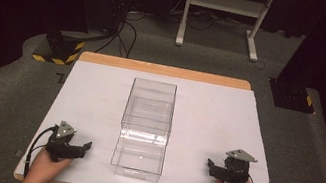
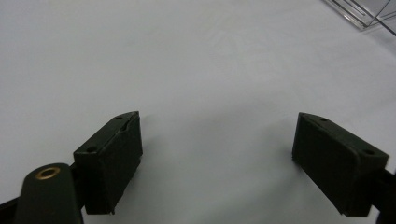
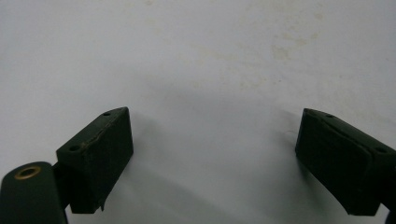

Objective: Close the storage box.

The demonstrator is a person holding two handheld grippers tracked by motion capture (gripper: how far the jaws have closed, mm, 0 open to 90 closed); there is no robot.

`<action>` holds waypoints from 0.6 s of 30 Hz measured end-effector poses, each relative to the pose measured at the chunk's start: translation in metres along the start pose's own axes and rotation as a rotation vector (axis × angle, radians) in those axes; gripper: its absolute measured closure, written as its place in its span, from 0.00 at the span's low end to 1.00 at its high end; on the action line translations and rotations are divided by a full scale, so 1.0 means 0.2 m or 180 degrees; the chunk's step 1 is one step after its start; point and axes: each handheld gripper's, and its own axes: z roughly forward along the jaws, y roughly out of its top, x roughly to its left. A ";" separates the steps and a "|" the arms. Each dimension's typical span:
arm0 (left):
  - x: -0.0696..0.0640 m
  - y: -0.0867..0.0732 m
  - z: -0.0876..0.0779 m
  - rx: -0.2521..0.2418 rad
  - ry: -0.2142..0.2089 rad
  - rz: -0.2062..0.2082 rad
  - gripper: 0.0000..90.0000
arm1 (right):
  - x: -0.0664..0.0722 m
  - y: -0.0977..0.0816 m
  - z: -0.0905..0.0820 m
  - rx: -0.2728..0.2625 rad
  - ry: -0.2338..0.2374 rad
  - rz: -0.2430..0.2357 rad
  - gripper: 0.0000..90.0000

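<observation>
A clear plastic drawer box (image 1: 145,128) stands mid-desk (image 1: 89,94), its drawer pulled toward the person. The left gripper (image 1: 82,148) rests left of the box, the right gripper (image 1: 211,166) right of it, both well apart from it, jaws spread and empty.

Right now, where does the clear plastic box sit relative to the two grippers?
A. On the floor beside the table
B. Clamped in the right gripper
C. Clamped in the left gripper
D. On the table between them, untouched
D: the clear plastic box rests on the white table midway between the left gripper and right gripper, both open and apart from it.
</observation>
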 end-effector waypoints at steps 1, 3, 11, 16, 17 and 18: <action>0.00 0.00 0.00 -0.0002 -0.0001 0.0001 0.18 | 0.00 0.00 0.00 0.0001 0.0003 0.0002 0.12; 0.00 0.00 0.00 0.0002 -0.0001 0.0005 0.18 | 0.00 0.00 0.00 0.0006 0.0020 0.0018 0.12; 0.00 0.00 0.00 -0.0006 0.0009 -0.0011 0.18 | 0.00 0.00 0.00 0.0002 0.0033 0.0017 0.12; 0.00 0.00 0.00 -0.0022 0.0025 -0.0058 0.20 | 0.00 0.00 0.00 -0.0001 0.0031 0.0013 0.12; 0.00 0.00 0.00 -0.0022 0.0033 -0.0078 0.21 | 0.00 0.00 0.00 -0.0001 0.0033 0.0013 0.12; 0.00 0.00 0.00 -0.0023 0.0036 -0.0084 0.22 | 0.00 0.00 0.00 0.0001 0.0031 0.0013 0.12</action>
